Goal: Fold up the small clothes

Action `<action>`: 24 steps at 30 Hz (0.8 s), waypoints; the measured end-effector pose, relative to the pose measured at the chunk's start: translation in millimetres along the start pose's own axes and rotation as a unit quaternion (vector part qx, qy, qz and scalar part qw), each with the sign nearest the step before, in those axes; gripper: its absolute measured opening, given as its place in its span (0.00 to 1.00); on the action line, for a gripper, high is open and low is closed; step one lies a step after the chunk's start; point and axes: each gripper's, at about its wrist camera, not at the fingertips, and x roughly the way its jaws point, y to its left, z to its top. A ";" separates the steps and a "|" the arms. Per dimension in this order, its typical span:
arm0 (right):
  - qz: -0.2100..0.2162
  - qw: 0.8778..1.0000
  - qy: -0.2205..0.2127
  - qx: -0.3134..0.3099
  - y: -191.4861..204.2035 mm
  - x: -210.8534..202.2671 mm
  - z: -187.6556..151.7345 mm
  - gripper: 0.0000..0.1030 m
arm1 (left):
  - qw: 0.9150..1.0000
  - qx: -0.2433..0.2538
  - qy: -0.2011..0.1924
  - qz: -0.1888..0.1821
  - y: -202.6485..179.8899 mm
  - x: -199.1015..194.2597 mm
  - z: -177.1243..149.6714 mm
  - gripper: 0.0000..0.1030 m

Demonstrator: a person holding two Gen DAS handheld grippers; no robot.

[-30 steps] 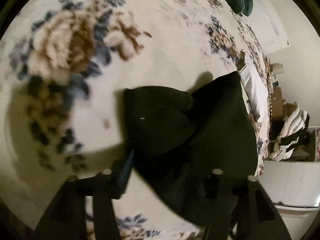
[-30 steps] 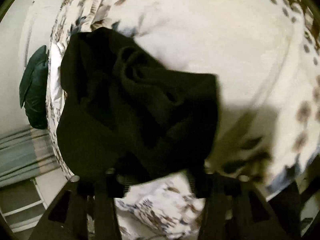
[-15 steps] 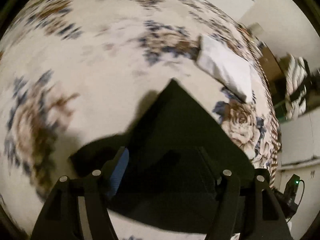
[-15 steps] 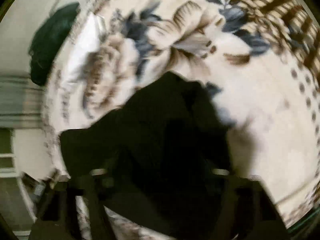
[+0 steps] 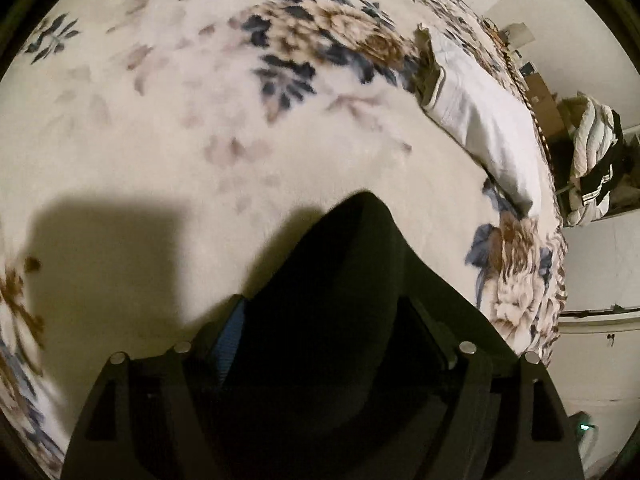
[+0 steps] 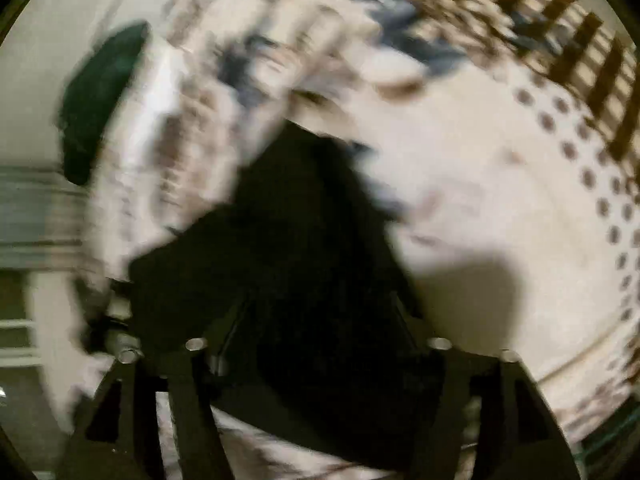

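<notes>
Black garment (image 5: 332, 300) lies bunched near the floral blanket's (image 5: 168, 128) edge, filling both views so the left gripper (image 5: 320, 320) and right gripper (image 6: 320, 320) fingertips are buried, grip state unreadable; right view badly motion-blurred.

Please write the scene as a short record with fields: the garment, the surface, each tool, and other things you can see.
garment: black cloth, lying between the fingers of both tools
surface: floral blanket
left tool: around the cloth; grip unclear
right tool: around the cloth; view blurred, grip unclear
other: white pillow; dark green cushion
</notes>
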 end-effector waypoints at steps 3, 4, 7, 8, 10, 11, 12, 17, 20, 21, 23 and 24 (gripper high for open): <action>0.007 0.998 0.007 0.063 -26.8 3.6 3.2 0.43 | 1.000 0.000 0.004 0.001 -3.9 -11.7 -0.8 0.74; 0.015 0.998 0.000 0.063 -23.4 -2.6 4.8 0.43 | 1.000 0.004 0.005 0.002 -5.4 -17.1 -1.7 0.74; 0.068 0.995 -0.047 0.048 -5.4 -30.4 10.7 0.49 | 1.000 0.022 0.000 -0.003 -10.8 -26.5 -4.7 0.74; 0.082 0.994 -0.051 0.044 -0.3 -32.3 16.5 0.56 | 1.000 0.028 0.001 -0.003 -13.7 -26.3 -5.3 0.74; 0.077 0.994 -0.066 0.041 10.4 -25.9 33.5 0.61 | 0.999 0.035 0.005 0.003 -16.1 -23.1 -5.9 0.74; 0.070 0.995 -0.068 0.036 14.5 -18.9 40.7 0.61 | 0.999 0.036 0.006 0.005 -16.1 -22.0 -6.0 0.74; 0.061 0.996 -0.060 0.026 18.9 -7.8 50.0 0.61 | 0.999 0.035 0.009 0.005 -16.2 -19.9 -6.3 0.74; 0.054 0.997 -0.052 -0.014 31.0 5.7 65.3 0.07 | 0.999 0.040 0.012 0.007 -16.7 -14.5 -0.9 0.74; 0.101 0.981 -0.100 0.131 -15.4 -13.2 60.0 0.07 | 0.999 0.026 0.022 -0.002 -8.7 -4.9 4.8 0.75; 0.116 0.974 -0.091 0.171 -31.2 -7.0 57.1 0.07 | 0.999 0.023 0.023 -0.002 -7.4 -4.3 4.8 0.75; 0.111 0.975 -0.070 0.178 -36.9 5.5 54.7 0.08 | 0.999 0.020 0.025 -0.002 -7.8 -6.6 6.3 0.75; 0.107 0.978 -0.067 0.167 -32.1 7.1 54.6 0.08 | 1.000 0.018 0.023 -0.006 -8.1 -11.5 5.9 0.75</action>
